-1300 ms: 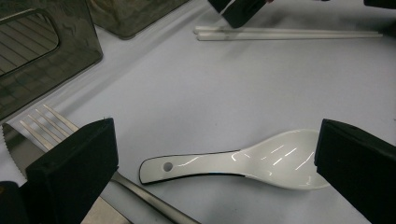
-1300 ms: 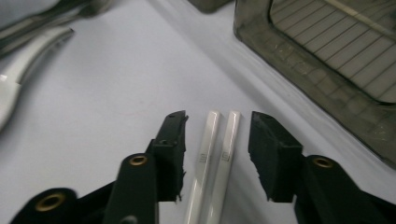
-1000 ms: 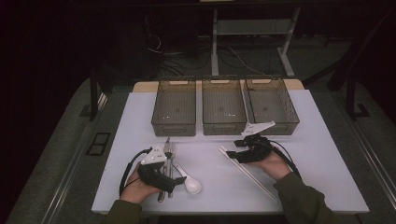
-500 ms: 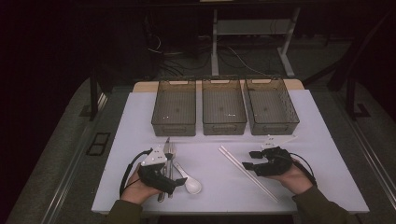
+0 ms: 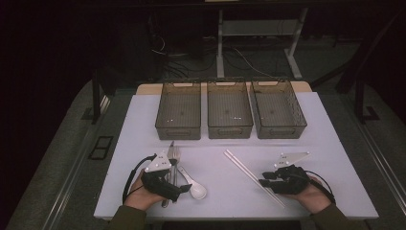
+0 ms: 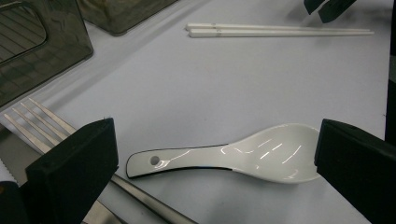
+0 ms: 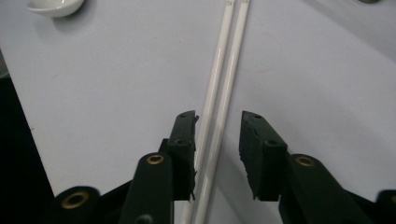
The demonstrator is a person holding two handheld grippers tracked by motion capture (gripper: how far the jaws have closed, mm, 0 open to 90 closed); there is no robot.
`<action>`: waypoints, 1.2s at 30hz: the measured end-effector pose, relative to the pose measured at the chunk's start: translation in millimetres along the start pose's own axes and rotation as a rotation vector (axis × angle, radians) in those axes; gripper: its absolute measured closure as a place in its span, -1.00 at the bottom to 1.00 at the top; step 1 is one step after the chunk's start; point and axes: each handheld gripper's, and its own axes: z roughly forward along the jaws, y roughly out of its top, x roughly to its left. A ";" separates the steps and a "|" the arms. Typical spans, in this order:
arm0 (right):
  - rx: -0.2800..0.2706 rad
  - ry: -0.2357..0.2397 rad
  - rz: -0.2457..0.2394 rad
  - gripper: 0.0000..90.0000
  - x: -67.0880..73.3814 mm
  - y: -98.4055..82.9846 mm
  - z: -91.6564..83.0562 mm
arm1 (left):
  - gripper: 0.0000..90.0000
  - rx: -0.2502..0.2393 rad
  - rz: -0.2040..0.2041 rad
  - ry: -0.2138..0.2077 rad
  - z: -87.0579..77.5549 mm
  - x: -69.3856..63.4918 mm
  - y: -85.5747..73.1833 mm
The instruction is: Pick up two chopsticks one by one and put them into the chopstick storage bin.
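Each hand-held gripper, left (image 5: 179, 190) and right (image 5: 263, 182), is black, topped by a pale grey three-cornered plate and trailing a looping black cable; brass-coloured pivot rings sit behind the blocky jaws, and olive-green sleeves cover the forearms

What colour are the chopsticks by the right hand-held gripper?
White, glossy. The chopsticks show best in the right gripper view, lying between the open jaws.

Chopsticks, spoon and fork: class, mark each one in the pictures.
chopsticks (image 7: 219, 84), right gripper view, on the shaft of one stick
spoon (image 6: 275, 151), left gripper view, inside the bowl
fork (image 6: 32, 122), left gripper view, on the tines
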 end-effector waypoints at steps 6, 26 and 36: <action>0.011 0.002 0.012 0.69 -0.6 3.2 4.5 | -1.00 -0.001 0.003 0.000 -0.4 -0.3 -0.2; 0.077 -0.063 -0.037 0.85 2.0 1.8 13.8 | -1.00 0.004 0.009 0.000 0.5 -0.9 -0.1; 0.075 -0.126 -0.042 0.86 9.6 -0.1 15.2 | -1.00 0.010 0.006 -0.001 1.9 -2.5 -0.3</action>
